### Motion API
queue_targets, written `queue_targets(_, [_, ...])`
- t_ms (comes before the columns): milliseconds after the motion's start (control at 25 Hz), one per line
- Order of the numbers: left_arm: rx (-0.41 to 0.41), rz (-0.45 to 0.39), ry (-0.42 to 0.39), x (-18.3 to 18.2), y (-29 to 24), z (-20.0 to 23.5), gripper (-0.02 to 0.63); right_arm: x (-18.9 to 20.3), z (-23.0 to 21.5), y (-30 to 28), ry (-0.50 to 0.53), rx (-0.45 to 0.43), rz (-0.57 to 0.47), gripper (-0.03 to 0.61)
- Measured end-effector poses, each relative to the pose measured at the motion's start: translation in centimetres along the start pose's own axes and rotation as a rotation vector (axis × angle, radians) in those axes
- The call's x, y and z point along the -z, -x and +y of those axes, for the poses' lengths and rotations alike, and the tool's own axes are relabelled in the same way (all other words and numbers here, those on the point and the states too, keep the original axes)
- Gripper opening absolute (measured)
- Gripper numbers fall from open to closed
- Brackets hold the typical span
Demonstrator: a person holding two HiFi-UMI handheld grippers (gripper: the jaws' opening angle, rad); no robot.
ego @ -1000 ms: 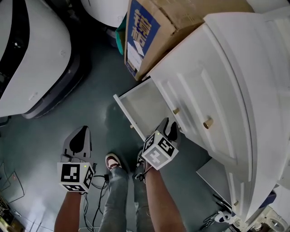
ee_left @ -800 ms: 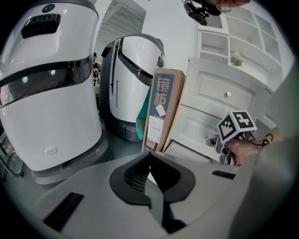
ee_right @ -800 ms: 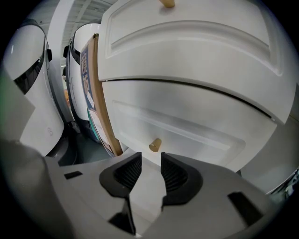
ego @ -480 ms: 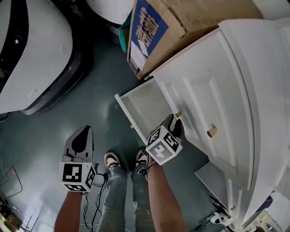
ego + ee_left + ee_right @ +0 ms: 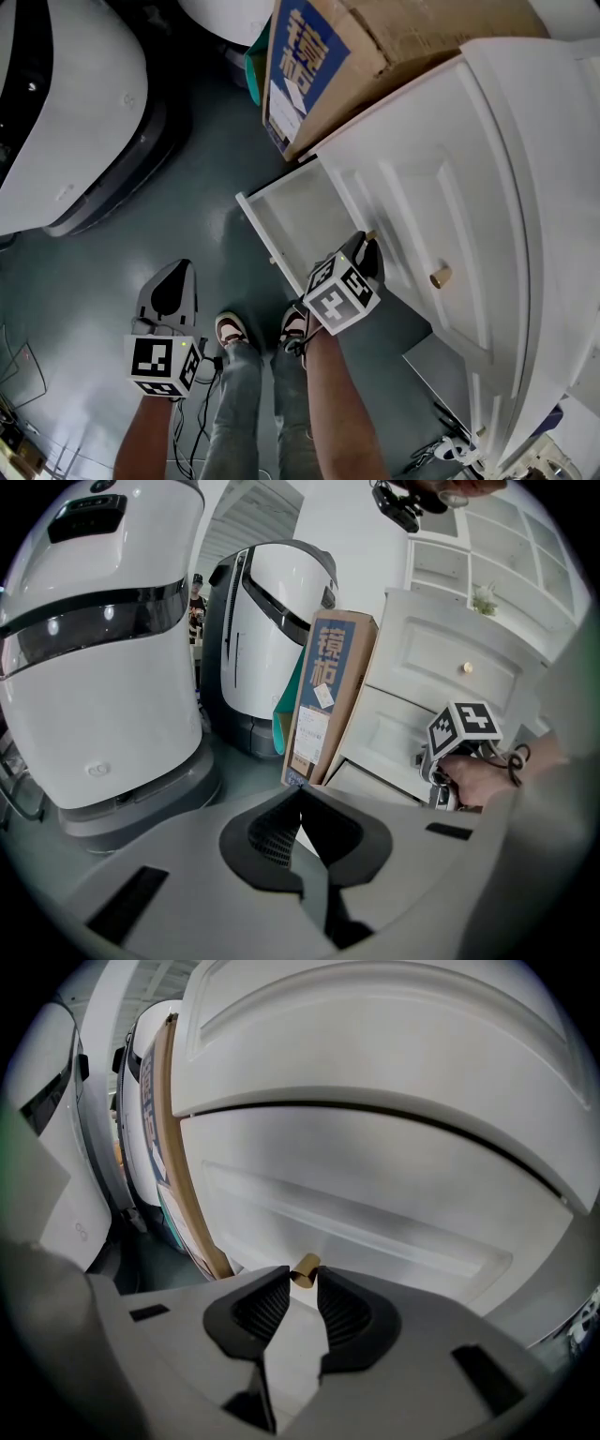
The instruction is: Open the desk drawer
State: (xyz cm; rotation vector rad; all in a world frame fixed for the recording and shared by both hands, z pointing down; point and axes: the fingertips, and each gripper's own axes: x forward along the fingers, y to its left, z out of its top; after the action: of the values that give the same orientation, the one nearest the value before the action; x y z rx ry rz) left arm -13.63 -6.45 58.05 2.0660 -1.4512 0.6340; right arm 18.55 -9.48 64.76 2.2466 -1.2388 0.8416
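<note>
Pinching the small brass knob (image 5: 305, 1269) with the right gripper (image 5: 302, 1283): jaws just drawn in, now pressed on either side of it at the very tips, nothing else between them. Gripping there for want of any other purchase on the flat white drawer front (image 5: 375, 1213), apparently shut flush in the desk (image 5: 525, 141). Angled downward and reaching in from the front, probably so as to pull straight back toward the body rather than sideways. From the head view, working just above a lower drawer (image 5: 291, 211) already standing out over the floor (image 5: 187, 169), so likely needing to stay clear of that open edge and of the shoes (image 5: 232, 330) below. Holding the left gripper (image 5: 300, 794) well apart to the left, jaws together on nothing, parked low and out of the pull's path. Beside the desk, a cardboard box (image 5: 375, 47); touching it or not, hard to tell. Only a shallow hold at the tips, hence some risk of slipping off the round knob under a hard tug.
</note>
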Motion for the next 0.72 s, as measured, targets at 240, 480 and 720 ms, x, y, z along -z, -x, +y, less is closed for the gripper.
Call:
queue_targets(240, [0.002,0.003,0.008,0.11,-0.25,-0.04,0.018,0.01,-0.05,-0.08,-0.023,0.002,0.003,0.095])
queue_targets(480, [0.004,0.008,0.014,0.44,-0.31,-0.07,0.018,0.03,-0.04,-0.09,-0.038,0.003,-0.002,0.089])
queue_targets(720, [0.003,0.008,0.016,0.59,-0.12,0.22,0.018,0.06,0.0,-0.04,-0.045,0.009,0.003,0.084])
